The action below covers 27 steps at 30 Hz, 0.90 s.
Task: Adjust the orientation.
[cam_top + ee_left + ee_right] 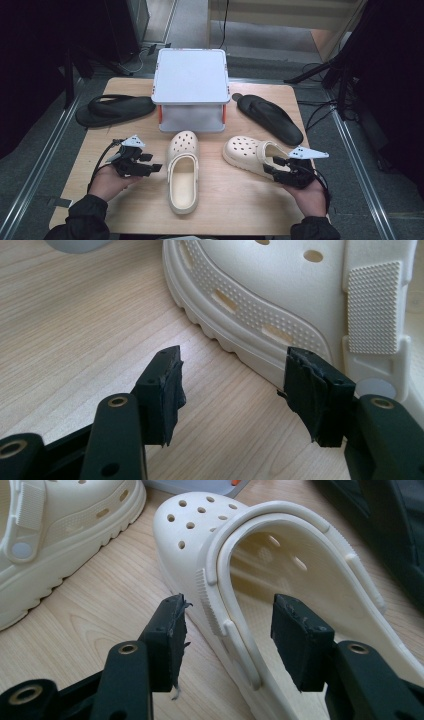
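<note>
Right gripper: jaws apart, straddling heel rim of right clog, pads not pressing. Left gripper: spread, empty, beside middle clog. White box behind clogs; contents not visible.

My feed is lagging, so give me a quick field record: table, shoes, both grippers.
table: wooden top
rack: white two-level stand, far centre
middle clog: cream, toe toward rack, upright
right clog: cream, angled, toe toward centre
left sandal: black, left of rack
right sandal: black, right of rack
left gripper: open, beside middle clog, holding nothing
right gripper: open, jaws straddling right clog's side wall and strap, not pressing
</note>
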Each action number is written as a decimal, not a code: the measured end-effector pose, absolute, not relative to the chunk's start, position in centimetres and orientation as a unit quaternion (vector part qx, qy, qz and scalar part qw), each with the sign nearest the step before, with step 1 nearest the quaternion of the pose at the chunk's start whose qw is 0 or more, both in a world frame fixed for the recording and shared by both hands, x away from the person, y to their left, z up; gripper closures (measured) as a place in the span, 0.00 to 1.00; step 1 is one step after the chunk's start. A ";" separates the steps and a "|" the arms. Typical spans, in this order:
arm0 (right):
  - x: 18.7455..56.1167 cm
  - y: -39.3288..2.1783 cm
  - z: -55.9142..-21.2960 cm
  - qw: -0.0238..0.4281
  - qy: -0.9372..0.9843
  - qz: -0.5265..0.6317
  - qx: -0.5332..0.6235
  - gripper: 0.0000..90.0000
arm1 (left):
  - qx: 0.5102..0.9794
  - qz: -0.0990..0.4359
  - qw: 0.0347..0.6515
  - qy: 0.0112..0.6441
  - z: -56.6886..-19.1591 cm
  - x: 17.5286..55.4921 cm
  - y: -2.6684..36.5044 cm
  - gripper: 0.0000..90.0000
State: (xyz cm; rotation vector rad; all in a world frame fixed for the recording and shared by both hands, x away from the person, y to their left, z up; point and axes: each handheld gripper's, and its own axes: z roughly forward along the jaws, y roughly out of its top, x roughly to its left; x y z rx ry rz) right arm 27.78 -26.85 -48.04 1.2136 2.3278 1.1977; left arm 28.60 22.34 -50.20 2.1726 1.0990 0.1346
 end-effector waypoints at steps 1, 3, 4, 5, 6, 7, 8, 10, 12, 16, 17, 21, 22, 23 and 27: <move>27.8 -26.8 -48.1 0.127 0.801 0.412 0.416 0.54 | 0.836 0.052 0.344 0.423 -50.2 28.6 22.3 0.46; 28.0 -26.7 -48.3 0.127 0.805 0.409 0.411 0.54 | 0.836 0.056 0.346 0.422 -50.1 28.5 22.3 0.46; 28.1 -26.6 -48.4 0.126 0.806 0.408 0.410 0.54 | 0.835 0.056 0.347 0.423 -50.1 28.4 22.3 0.46; 28.3 -26.5 -48.5 0.124 0.810 0.407 0.405 0.54 | 0.835 0.056 0.347 0.422 -50.0 28.5 22.3 0.46; 28.4 -26.3 -48.6 0.124 0.811 0.404 0.405 0.55 | 0.836 0.055 0.347 0.422 -50.1 28.5 22.3 0.46; 28.5 -26.3 -48.7 0.122 0.813 0.402 0.405 0.56 | 0.836 0.055 0.346 0.423 -50.1 28.5 22.3 0.46; 28.7 -26.2 -48.8 0.120 0.815 0.400 0.402 0.58 | 0.835 0.055 0.347 0.423 -50.1 28.5 22.3 0.46; 29.0 -26.1 -49.0 0.110 0.817 0.399 0.401 0.62 | 0.835 0.055 0.347 0.424 -50.0 28.5 22.3 0.46; 29.4 -25.9 -49.1 0.103 0.820 0.399 0.398 0.67 | 0.834 0.056 0.347 0.424 -50.0 28.5 22.3 0.46; 30.1 -25.4 -49.1 0.099 0.832 0.391 0.380 0.75 | 0.834 0.055 0.348 0.425 -50.1 28.5 22.4 0.46; 30.1 -25.3 -49.1 0.101 0.835 0.388 0.376 0.77 | 0.834 0.056 0.348 0.425 -50.1 28.5 22.4 0.46; 30.4 -24.9 -48.8 0.102 0.847 0.381 0.357 0.85 | 0.833 0.055 0.348 0.426 -50.1 28.6 22.4 0.46; 30.5 -24.7 -48.8 0.100 0.848 0.380 0.356 0.86 | 0.834 0.055 0.347 0.425 -50.1 28.6 22.4 0.46; 30.6 -24.5 -48.7 0.097 0.848 0.379 0.357 0.87 | 0.834 0.054 0.347 0.425 -50.1 28.6 22.4 0.46; 30.8 -24.1 -48.3 0.092 0.843 0.380 0.369 0.87 | 0.834 0.053 0.346 0.426 -50.2 28.6 22.4 0.45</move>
